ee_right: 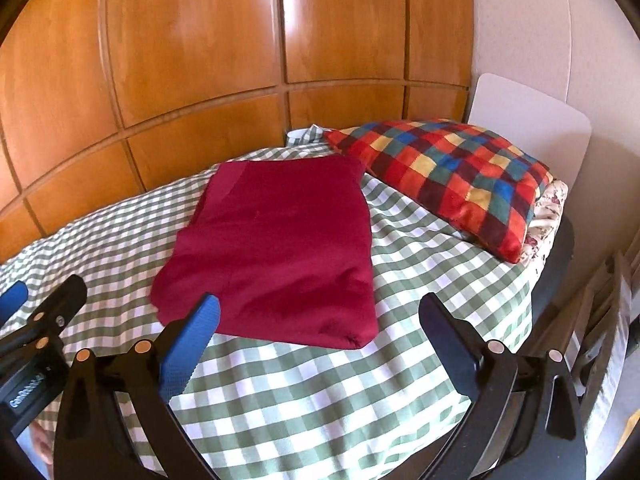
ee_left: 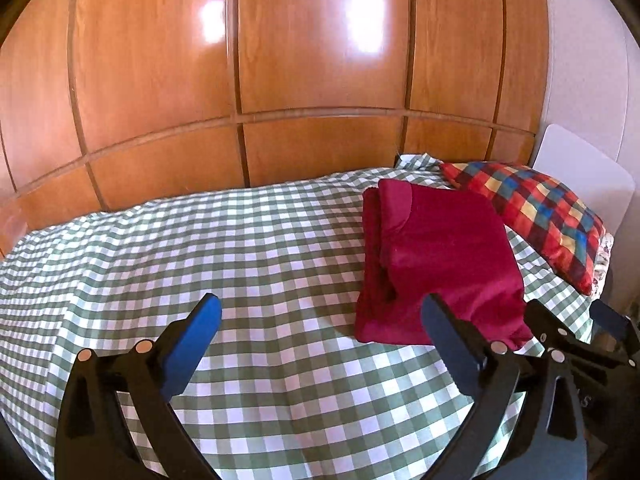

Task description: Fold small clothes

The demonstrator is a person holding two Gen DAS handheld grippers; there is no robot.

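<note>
Glossy wooden wardrobe panels (ee_left: 280, 60) fill the background behind a bed covered by a green-and-white checked sheet (ee_left: 240, 248). A dark red garment of soft fabric (ee_right: 276, 248) is seen lying flat on the sheet as a neat folded rectangle, towards the head end of the bed, its far corner close to a multicoloured checked pillow (ee_right: 452, 176) that rests at the head edge. A white board (ee_right: 528, 112) is propped behind the pillow against the wall.

The left gripper (ee_left: 320, 320) is held with its jaws wide apart and nothing between them, above bare sheet at the near edge, beside the garment. The right gripper (ee_right: 318, 320) is likewise spread wide and empty, just short of the garment's near edge; neither is touching the cloth.

The fold appears to be finished and released. If a further fold or tidy-up is intended, it is best done by gripping both near corners together, so that the layers are carried as one and the stacked edges on the left side are not dragged apart. The edges should be laid down squarely and smoothed before release.

No containers are seen in either view.
</note>
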